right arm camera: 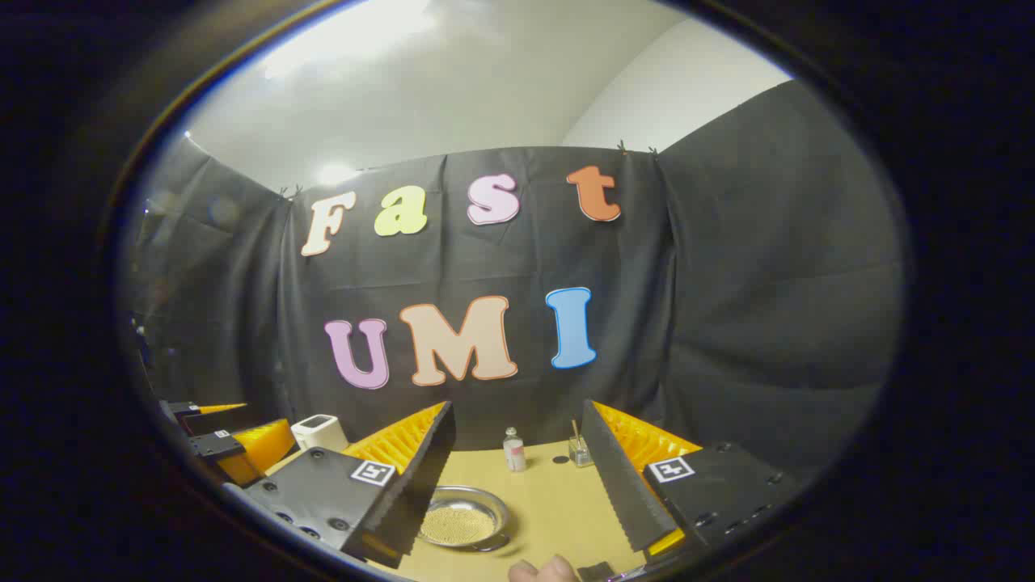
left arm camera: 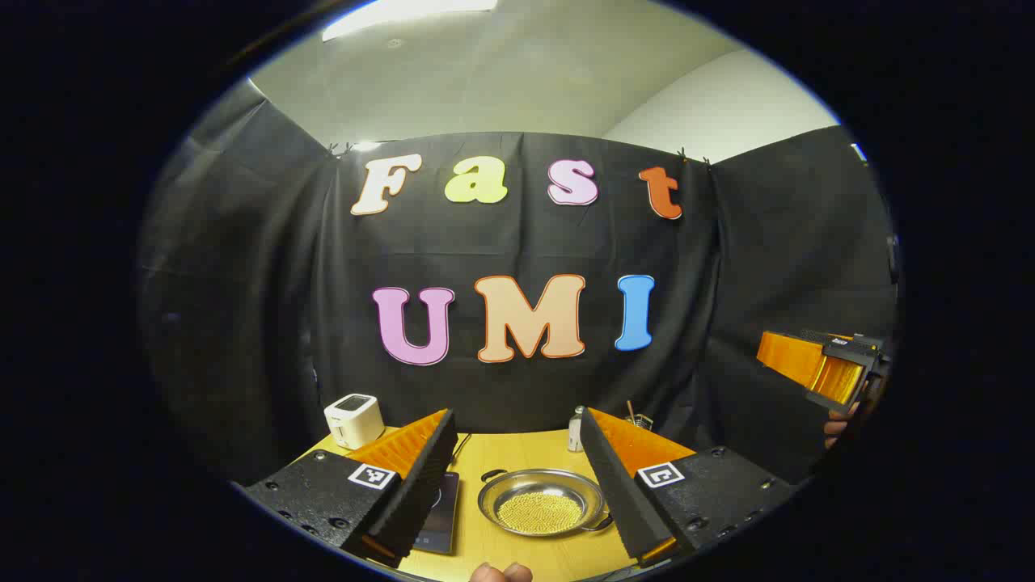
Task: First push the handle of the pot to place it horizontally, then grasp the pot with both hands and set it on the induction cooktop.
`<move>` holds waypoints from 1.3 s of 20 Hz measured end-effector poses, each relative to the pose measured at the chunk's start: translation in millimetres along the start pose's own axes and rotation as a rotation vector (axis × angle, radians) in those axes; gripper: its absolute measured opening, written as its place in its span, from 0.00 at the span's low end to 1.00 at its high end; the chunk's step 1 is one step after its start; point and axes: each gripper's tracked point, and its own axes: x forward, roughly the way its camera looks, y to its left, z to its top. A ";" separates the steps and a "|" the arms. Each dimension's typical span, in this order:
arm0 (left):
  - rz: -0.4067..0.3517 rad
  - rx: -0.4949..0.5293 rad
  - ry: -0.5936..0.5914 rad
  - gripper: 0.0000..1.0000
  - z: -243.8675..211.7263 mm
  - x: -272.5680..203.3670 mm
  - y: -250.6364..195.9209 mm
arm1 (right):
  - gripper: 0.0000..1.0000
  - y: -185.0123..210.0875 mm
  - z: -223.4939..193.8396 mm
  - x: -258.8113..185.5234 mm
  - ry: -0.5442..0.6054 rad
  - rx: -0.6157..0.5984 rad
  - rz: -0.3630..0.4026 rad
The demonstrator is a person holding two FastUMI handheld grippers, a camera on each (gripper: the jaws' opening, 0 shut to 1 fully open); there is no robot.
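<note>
A shallow metal pot holding golden grains sits on the wooden table. One loop handle is at its far left and the other at its near right. In the left gripper view, my left gripper is open above the table, and the pot lies between and below its fingers. A black induction cooktop lies left of the pot, partly hidden behind the left finger. In the right gripper view, my right gripper is open, with the pot low beside its left finger. The right gripper also shows far right, held up.
A white appliance stands at the table's back left. A small bottle and a glass with a stick stand at the back. A hand shows at the near edge. The left gripper appears far left.
</note>
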 end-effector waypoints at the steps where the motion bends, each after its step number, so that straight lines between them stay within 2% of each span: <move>1: 0.003 0.002 0.002 0.93 -0.9 -1.1 1.3 | 0.93 -0.2 -1.0 -0.1 0.005 0.002 0.004; 3: 0.015 0.004 -0.003 0.93 1.0 -2.6 3.2 | 0.93 -0.8 -2.0 -0.2 0.008 0.010 0.008; 4: 0.022 0.007 -0.007 0.92 2.9 -3.3 5.2 | 0.97 -1.8 -1.4 0.2 0.008 0.013 0.008; 5: 0.031 0.011 -0.012 0.92 4.8 -5.3 6.8 | 0.93 -1.8 -1.4 0.3 0.008 0.016 0.009; 7: 0.047 0.016 -0.029 0.92 9.9 -9.8 11.4 | 0.93 -0.8 -3.0 2.8 0.012 0.016 0.014; 8: 0.055 0.019 -0.031 0.93 10.5 -11.5 13.7 | 0.97 -0.7 -3.7 3.8 0.013 0.016 0.016; 9: 0.062 0.022 -0.031 0.93 9.5 -13.5 16.1 | 0.97 -1.4 -2.4 5.6 0.011 0.017 0.016; 10: 0.072 0.023 -0.032 0.93 9.6 -15.6 20.3 | 0.93 -0.5 -3.8 7.0 0.012 0.017 0.017; 11: 0.081 0.019 -0.033 0.93 9.8 -16.8 23.8 | 0.97 -0.2 -6.0 8.9 0.018 0.017 0.019; 14: 0.101 0.013 -0.028 0.93 6.8 -21.0 31.6 | 0.97 2.9 -12.0 13.7 0.033 0.010 0.026; 15: 0.104 0.012 -0.024 0.93 4.5 -21.7 34.4 | 0.93 3.4 -12.6 15.5 0.036 0.007 0.029; 26: 0.115 0.001 -0.017 0.93 -0.8 -15.0 54.6 | 0.93 25.1 -21.3 25.7 0.049 -0.031 0.053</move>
